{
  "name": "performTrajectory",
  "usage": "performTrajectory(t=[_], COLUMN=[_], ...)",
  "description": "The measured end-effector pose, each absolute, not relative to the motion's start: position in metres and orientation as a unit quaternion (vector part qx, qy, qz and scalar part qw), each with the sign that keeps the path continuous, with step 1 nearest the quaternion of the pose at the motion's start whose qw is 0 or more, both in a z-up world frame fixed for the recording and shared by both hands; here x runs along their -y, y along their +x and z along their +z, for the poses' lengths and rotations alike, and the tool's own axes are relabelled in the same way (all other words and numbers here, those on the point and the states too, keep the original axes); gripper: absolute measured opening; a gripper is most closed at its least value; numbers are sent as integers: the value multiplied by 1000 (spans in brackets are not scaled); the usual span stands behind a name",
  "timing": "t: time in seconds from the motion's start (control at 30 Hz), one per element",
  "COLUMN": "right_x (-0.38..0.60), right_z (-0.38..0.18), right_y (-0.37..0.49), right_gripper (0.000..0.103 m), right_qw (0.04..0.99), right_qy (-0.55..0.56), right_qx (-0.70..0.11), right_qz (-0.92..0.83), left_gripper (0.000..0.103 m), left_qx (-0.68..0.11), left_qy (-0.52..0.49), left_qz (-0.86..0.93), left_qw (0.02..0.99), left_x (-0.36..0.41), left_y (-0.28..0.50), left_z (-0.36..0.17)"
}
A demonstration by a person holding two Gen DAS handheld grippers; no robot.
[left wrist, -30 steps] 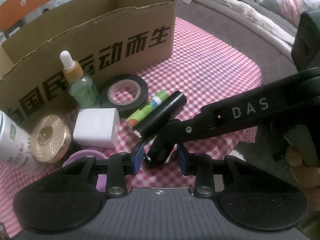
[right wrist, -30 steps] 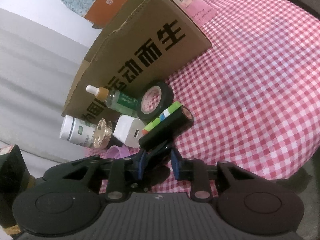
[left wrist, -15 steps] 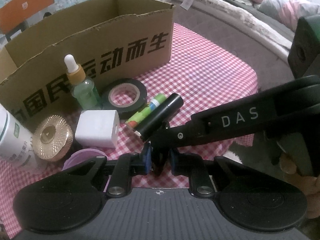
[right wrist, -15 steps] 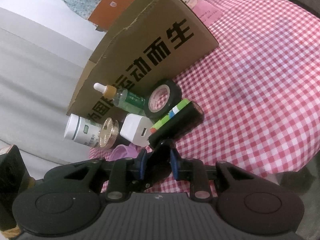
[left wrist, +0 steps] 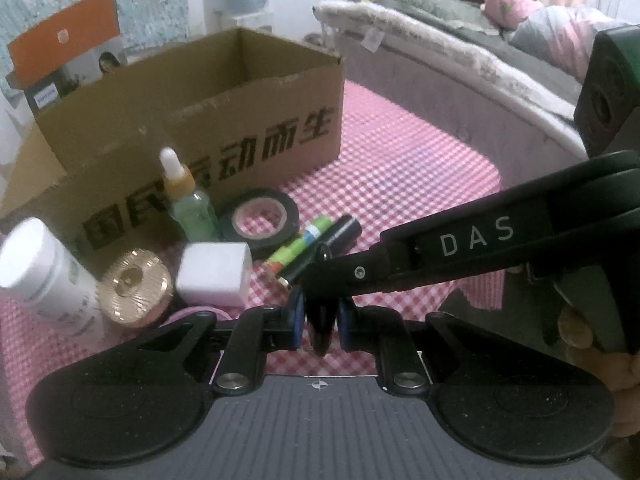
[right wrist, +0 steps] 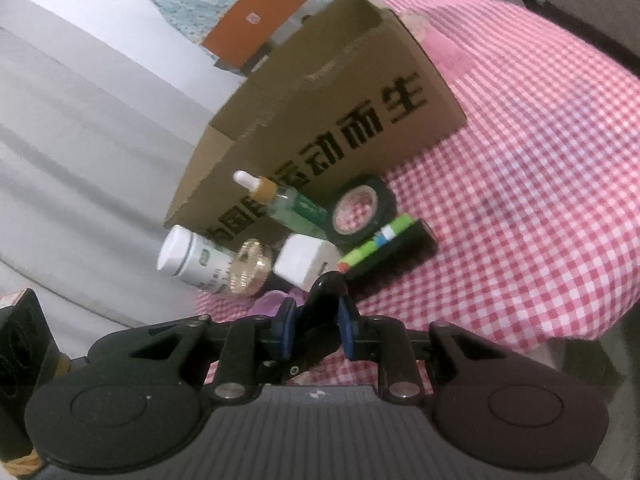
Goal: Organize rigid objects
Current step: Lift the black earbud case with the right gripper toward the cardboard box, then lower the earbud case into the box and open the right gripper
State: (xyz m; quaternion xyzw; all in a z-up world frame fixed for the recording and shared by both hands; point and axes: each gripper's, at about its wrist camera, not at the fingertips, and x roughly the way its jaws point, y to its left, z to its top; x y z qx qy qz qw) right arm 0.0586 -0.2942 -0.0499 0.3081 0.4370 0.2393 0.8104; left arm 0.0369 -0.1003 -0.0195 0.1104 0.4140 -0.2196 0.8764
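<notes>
A small black object (left wrist: 320,330) hangs just above the pink checked cloth (left wrist: 400,168), and both grippers grip it. The pads of my left gripper (left wrist: 318,320) are shut on its lower part. From the right, the long black finger (left wrist: 420,256) of the other gripper reaches onto its top. In the right wrist view my right gripper (right wrist: 316,320) is shut on the same black object (right wrist: 326,288). Behind it lie a black cylinder (left wrist: 338,234) and a green tube (left wrist: 304,244). An open cardboard box (left wrist: 200,120) stands at the back.
In front of the box stand a dropper bottle (left wrist: 192,208), a black tape roll (left wrist: 260,216), a white cube charger (left wrist: 214,274), a gold round cap (left wrist: 134,288), a white bottle (left wrist: 44,276) and a purple lid (left wrist: 192,314). A bed edge (left wrist: 440,52) runs along the right.
My left jaws have closed on the small black object. Both grippers have risen a little with it, and the items on the cloth sit lower and farther off in both views.
</notes>
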Motion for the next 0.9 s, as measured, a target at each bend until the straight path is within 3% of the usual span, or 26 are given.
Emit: performTrajectory(t=[0.5,0.7,0.9], right_x=[241,210,184], right_z=[51,69,57], right_y=[92,152,235], right_gripper=[25,25,24], right_qw=[845,832,796], right_qy=[233,221,232], right_qx=[-347,-355,-412], right_qz=[332,366,378], left_gripper=[16,16,16], left_qx=[-314,-329,-385], left_qy=[99,86,83], left_qz=[-159,-136,-113], left_qw=[931,930,912], left_x=[50,26,3], left_y=[54,104,172], left_z=[69,84,76])
